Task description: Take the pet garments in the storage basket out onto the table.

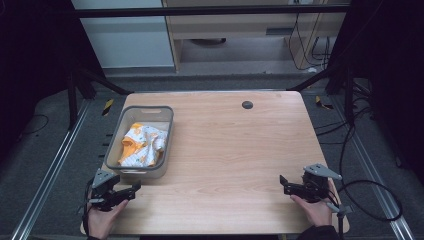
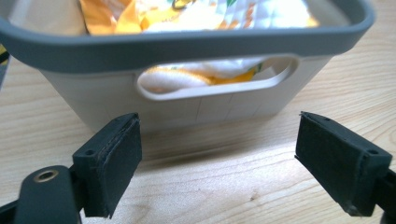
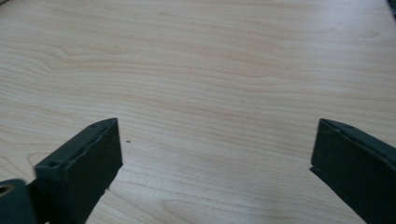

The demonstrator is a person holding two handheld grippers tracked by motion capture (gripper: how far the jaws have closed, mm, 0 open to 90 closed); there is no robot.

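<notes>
Table (image 1: 225, 150) bears one basket (image 1: 131, 169) holding one cloth (image 1: 142, 145), two grippers apart.

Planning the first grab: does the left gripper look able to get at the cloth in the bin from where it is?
Probably yes. The left gripper is open beside the grey bin, whose top is uncovered, exposing the orange-and-white cloth.

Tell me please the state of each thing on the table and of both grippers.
Basket: upright on the table's left side, no lid, cloth inside.
Orange and white cloth: crumpled, lying inside the basket, untouched.
Left gripper: open, nothing between its jaws, just in front of the basket's handle end.
Right gripper: open, empty, over bare wood near the table's right front.
Table: wooden, a small dark round spot near its far edge.
</notes>
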